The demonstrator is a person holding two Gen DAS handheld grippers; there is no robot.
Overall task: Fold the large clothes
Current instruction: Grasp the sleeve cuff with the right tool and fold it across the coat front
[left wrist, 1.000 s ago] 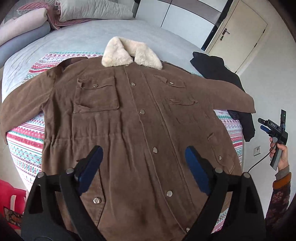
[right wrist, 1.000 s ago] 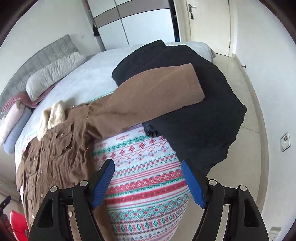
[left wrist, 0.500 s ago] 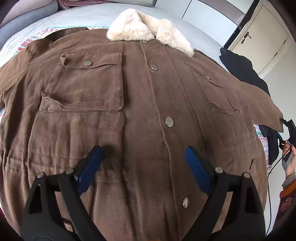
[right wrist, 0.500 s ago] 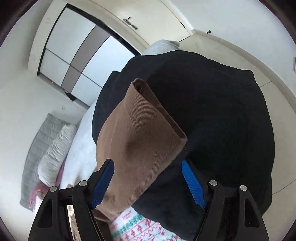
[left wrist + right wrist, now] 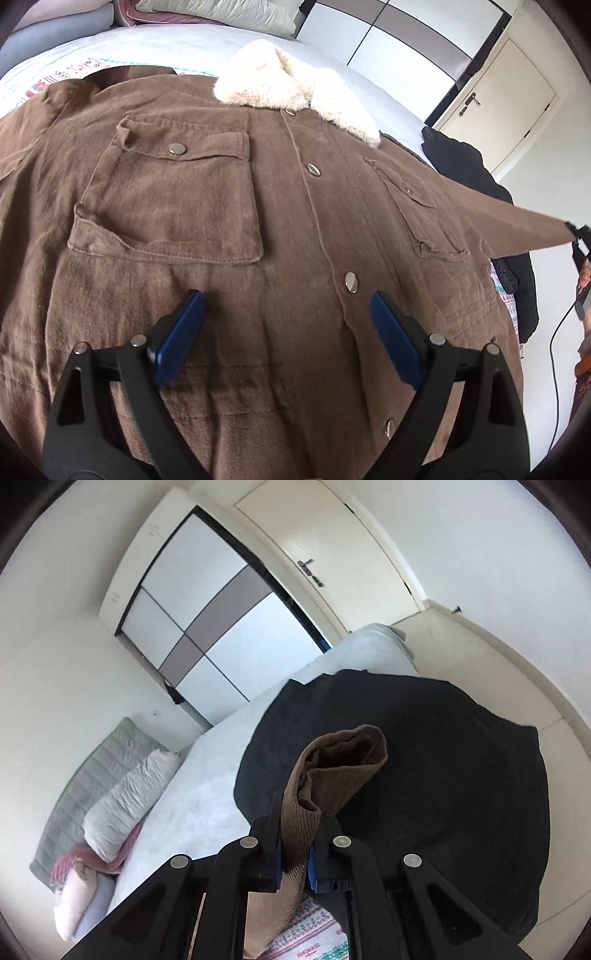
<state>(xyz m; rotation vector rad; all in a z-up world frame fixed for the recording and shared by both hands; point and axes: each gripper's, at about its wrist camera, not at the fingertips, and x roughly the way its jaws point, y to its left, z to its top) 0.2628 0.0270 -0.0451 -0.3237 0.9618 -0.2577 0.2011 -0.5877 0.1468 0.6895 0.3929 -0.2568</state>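
Brown coat (image 5: 229, 258) lies spread front-up on the bed (image 5: 155, 48); the left gripper (image 5: 286, 325), jaws wide, has dropped close over its chest. The right gripper (image 5: 293, 864), open a moment ago, now pinches the sleeve (image 5: 332, 771) cuff over a black garment (image 5: 443, 775), so the sleeve fold can start.

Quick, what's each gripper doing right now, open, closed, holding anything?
Left gripper: open, empty, over the brown coat.
Right gripper: closed on the coat's sleeve cuff.
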